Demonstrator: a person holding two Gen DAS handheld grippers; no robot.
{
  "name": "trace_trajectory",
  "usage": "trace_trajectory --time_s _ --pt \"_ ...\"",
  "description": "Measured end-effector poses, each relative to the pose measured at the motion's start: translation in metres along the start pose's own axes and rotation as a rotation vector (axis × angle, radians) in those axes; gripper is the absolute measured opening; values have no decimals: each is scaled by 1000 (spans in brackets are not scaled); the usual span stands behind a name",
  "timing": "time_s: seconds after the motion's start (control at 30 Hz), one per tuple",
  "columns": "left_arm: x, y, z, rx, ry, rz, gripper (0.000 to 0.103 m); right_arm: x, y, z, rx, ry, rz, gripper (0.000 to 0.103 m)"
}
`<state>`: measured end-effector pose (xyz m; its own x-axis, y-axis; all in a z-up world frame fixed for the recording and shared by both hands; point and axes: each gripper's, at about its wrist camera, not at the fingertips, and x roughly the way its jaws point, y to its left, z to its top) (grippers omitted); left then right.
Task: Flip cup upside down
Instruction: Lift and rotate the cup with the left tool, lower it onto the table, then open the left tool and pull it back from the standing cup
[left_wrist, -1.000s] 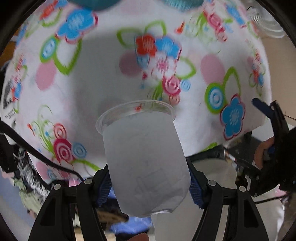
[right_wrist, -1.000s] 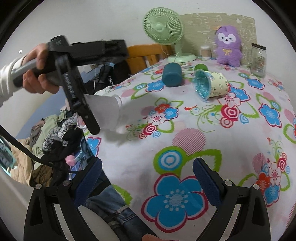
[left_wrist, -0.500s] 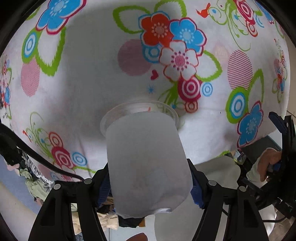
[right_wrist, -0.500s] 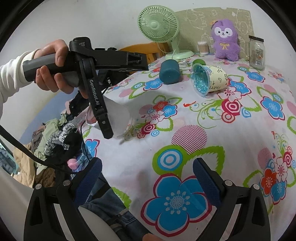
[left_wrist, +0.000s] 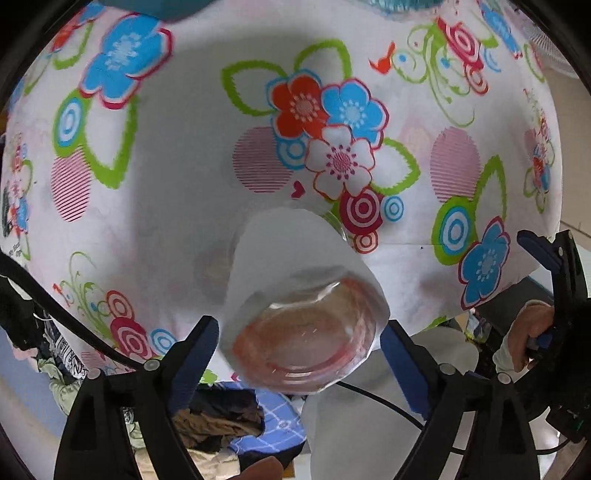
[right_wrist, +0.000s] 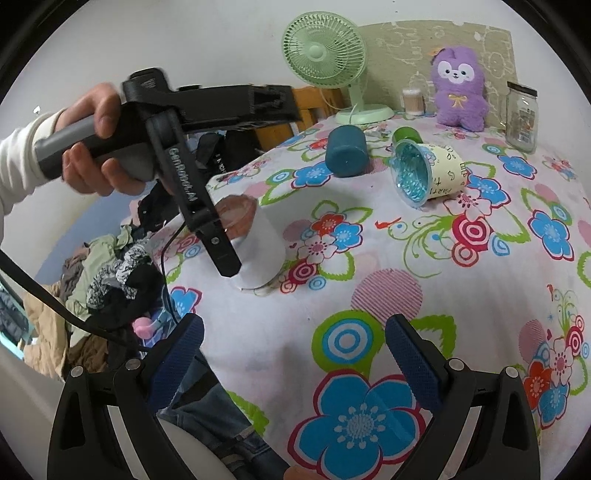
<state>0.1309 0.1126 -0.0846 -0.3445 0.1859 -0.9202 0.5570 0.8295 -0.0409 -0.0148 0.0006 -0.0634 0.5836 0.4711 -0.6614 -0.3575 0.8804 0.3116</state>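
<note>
- Frosted plastic cup (right_wrist: 255, 247) stands upside down near the tablecloth's (right_wrist: 424, 266) left edge.
- Left gripper (left_wrist: 299, 354) jaws apart around its base.
- Right gripper (right_wrist: 295, 350) jaws apart, empty.

Frosted matt plastic cup (left_wrist: 303, 295) on smooth printed tablecloth (left_wrist: 177, 192).

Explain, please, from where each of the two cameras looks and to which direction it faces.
Left wrist: sits behind the left gripper, looking down at the upside-down cup on the floral tablecloth; its fingers flank the cup; the right hand shows at the edge.
Right wrist: sits behind the open right gripper, looking across the table to the fan; the left hand shows.
Shared: cup, tablecloth.
</note>
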Motion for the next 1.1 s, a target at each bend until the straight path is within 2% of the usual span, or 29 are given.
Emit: trace_trajectory --time_s 0.17,0.5,0.6,0.83,1.0,1.1 --pt "-24 11 -16 -20 -130 9 94 -3 0 14 28 -19 -19 100" --pt "-76 27 -69 -82 -548 70 97 -17 9 48 60 -116 -75 100" --pt "-89 32 -82 -102 -672 88 97 -24 16 58 51 -152 -96 103" --pt "-105 49 -105 -178 -937 78 98 -30 37 77 3 -197 -131 103" --pt "-106 52 -129 -242 -1144 148 103 -28 54 82 -48 -217 -155 103" --pt "-99 51 -136 -262 -1198 149 103 -29 64 83 -77 -241 -174 103"
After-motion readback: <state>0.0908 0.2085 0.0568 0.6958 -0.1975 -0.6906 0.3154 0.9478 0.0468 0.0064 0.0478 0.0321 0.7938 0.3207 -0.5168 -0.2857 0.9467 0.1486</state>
